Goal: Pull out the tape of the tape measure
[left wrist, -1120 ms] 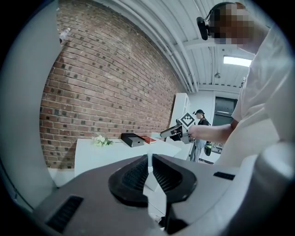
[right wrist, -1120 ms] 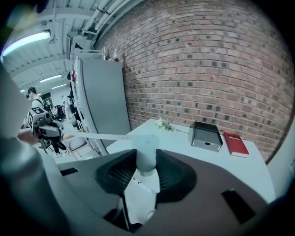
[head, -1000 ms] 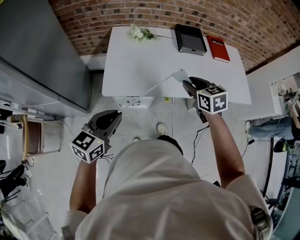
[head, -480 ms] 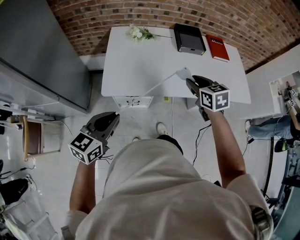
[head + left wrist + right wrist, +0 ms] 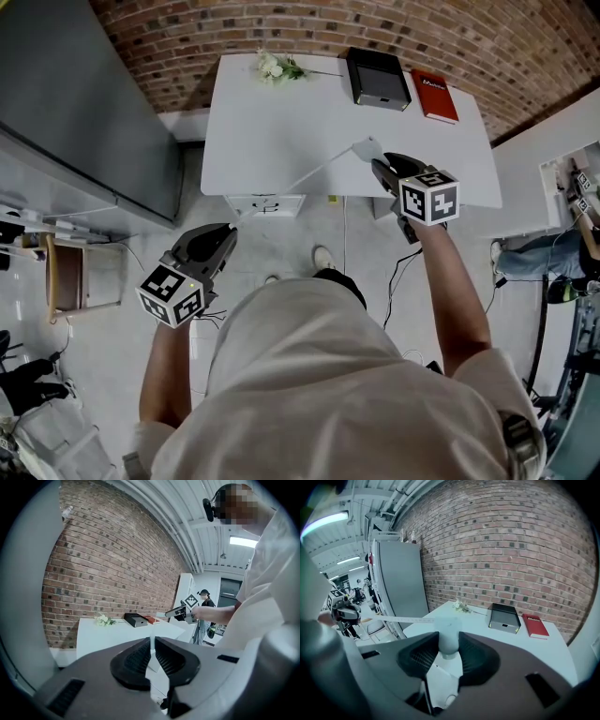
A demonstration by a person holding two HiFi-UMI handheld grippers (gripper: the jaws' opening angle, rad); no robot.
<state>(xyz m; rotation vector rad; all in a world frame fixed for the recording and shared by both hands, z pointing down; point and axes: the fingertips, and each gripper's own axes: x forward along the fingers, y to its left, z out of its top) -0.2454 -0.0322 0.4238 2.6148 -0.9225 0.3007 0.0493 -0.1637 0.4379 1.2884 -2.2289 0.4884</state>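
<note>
Brick wall [image 5: 309,23] backs the white rectangular counter [image 5: 272,131]. I record the right claw [image 5: 377,165] clamped on the white plastic tape measure case [image 5: 364,148], held over the counter's near edge. Its pale thin tape [image 5: 300,178] runs straight out past the counter's front to the left claw [image 5: 232,228], which is closed on the tape's end, clear of the counter. Along the counter's far edge lie white flowers [image 5: 277,66], a black rectangular box [image 5: 379,78] and a red book [image 5: 437,96].

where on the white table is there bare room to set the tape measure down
The left and middle of the table is bare, from the flowers down to the front edge. Back right is crowded: black box and red book side by side. The stretched tape passes over the front edge.
</note>
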